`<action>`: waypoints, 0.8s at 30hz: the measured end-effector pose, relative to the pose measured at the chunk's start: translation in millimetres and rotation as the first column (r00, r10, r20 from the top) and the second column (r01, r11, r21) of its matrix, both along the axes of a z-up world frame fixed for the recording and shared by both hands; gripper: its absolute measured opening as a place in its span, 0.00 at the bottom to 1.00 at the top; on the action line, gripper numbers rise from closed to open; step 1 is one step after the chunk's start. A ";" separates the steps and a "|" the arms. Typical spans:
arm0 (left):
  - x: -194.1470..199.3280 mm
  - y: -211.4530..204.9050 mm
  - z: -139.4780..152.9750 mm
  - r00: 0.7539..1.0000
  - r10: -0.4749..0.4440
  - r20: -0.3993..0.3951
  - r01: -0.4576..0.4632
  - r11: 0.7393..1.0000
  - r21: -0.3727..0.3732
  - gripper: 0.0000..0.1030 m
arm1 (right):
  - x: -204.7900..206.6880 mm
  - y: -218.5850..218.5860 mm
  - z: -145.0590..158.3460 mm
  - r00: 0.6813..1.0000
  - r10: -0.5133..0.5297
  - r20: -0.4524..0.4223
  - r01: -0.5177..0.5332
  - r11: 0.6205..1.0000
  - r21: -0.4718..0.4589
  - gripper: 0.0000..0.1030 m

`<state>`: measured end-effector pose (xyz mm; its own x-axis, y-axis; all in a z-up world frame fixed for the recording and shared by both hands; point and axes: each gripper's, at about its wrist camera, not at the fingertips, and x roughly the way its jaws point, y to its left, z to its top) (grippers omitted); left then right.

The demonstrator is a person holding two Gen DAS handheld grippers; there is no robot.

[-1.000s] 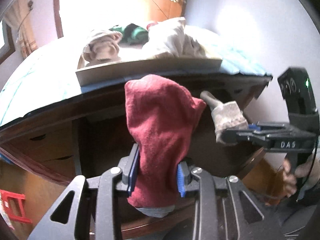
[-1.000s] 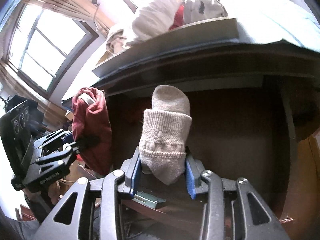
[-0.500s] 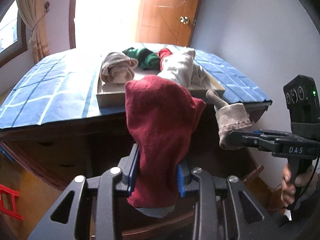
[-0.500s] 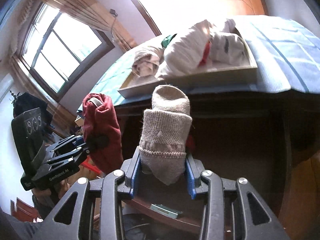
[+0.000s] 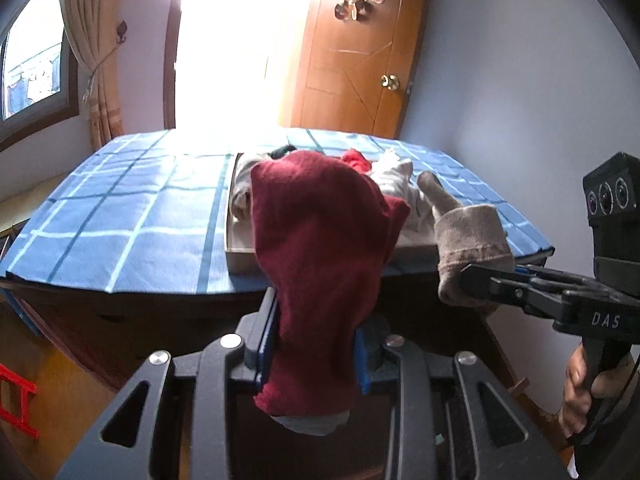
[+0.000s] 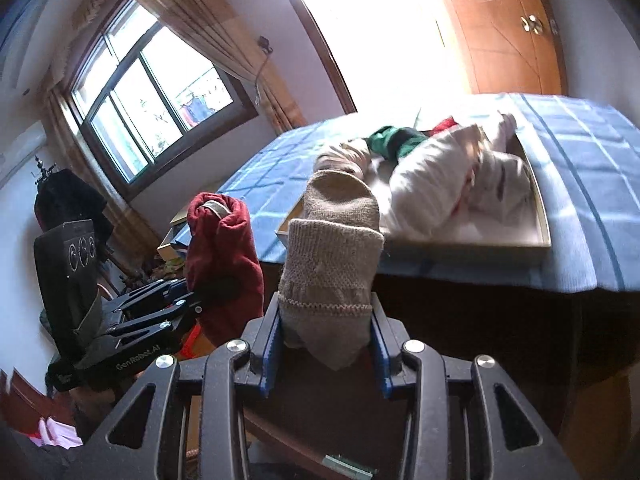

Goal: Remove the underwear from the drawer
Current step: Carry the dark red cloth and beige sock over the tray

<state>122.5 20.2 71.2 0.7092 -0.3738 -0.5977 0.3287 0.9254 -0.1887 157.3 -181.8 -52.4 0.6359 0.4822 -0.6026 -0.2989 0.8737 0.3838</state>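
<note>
My left gripper (image 5: 316, 354) is shut on a dark red rolled garment (image 5: 320, 264) and holds it upright in front of the table edge; it also shows in the right wrist view (image 6: 224, 260). My right gripper (image 6: 326, 350) is shut on a beige knitted roll (image 6: 332, 264), which the left wrist view (image 5: 470, 248) shows to the right of the red one. Both are level with the table top. The drawer is not in view.
A shallow white tray (image 5: 240, 256) on the blue checked tablecloth (image 5: 132, 224) holds several rolled clothes (image 6: 440, 176). The dark wooden table front (image 6: 480, 320) lies below. An orange door (image 5: 352, 64) and a window (image 6: 152, 108) are behind.
Both grippers have risen from under the table edge to the level of the table top, each with its garment still held. The tray's inside has come into view.
</note>
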 end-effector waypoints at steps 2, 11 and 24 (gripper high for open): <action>4.9 -0.3 4.4 1.000 0.002 0.012 -0.002 1.000 -0.007 0.30 | 2.9 0.3 6.7 1.000 0.002 0.014 -0.002 1.000 -0.003 0.40; 30.2 -2.7 25.2 0.997 0.024 0.079 -0.023 1.000 -0.016 0.30 | 22.3 2.4 32.5 0.995 -0.019 0.098 0.022 0.999 -0.029 0.40; 86.4 -18.4 27.8 0.995 0.055 0.089 -0.053 0.998 -0.025 0.30 | 74.4 -3.2 34.0 0.989 -0.092 0.117 0.099 0.994 -0.053 0.40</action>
